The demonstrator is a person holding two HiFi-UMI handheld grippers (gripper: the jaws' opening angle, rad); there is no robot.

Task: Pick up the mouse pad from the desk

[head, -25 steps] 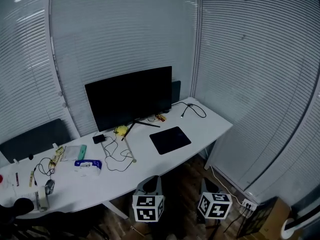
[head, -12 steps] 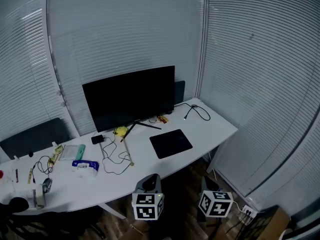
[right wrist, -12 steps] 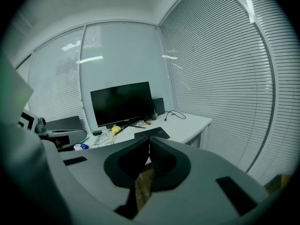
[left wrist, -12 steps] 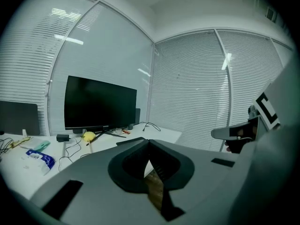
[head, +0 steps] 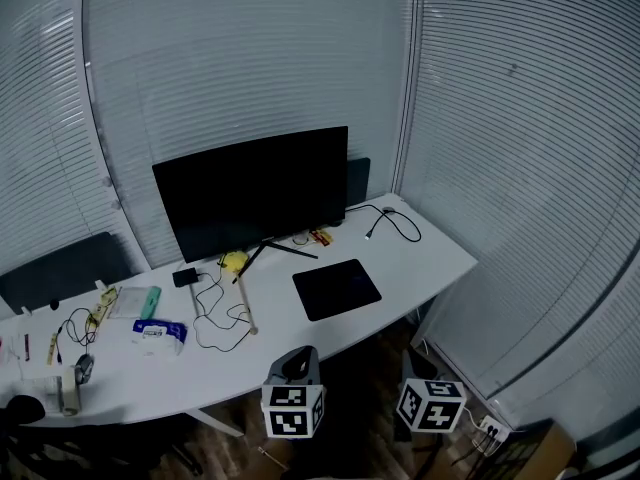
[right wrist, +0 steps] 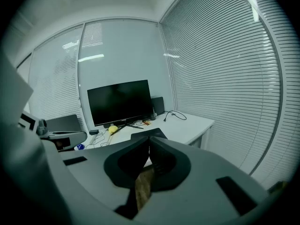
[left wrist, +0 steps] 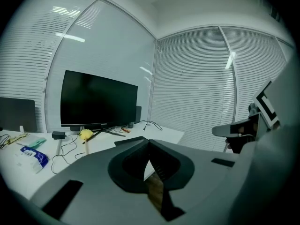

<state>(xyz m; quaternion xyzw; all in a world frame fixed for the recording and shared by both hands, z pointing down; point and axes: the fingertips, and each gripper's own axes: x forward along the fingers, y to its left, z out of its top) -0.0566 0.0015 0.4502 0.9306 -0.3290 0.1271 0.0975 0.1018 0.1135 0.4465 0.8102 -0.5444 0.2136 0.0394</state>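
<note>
The pad point(head: 337, 289) lies flat on the white bench point(head: 430, 258), near the front edge and just in front of the screen point(head: 250, 190). It could go wrong like this: the pad is so thin that closed jaws might slide over it or push it along the bench. The jaws need to open first and catch an edge. The pad is dark and square with soft corners, and nothing sits on it. The left gripper point(left wrist: 148, 142) has its jaws pressed together and holds nothing. The right gripper point(right wrist: 149, 138) is the same. Both hang low in front of the bench, well apart from the pad.
</note>
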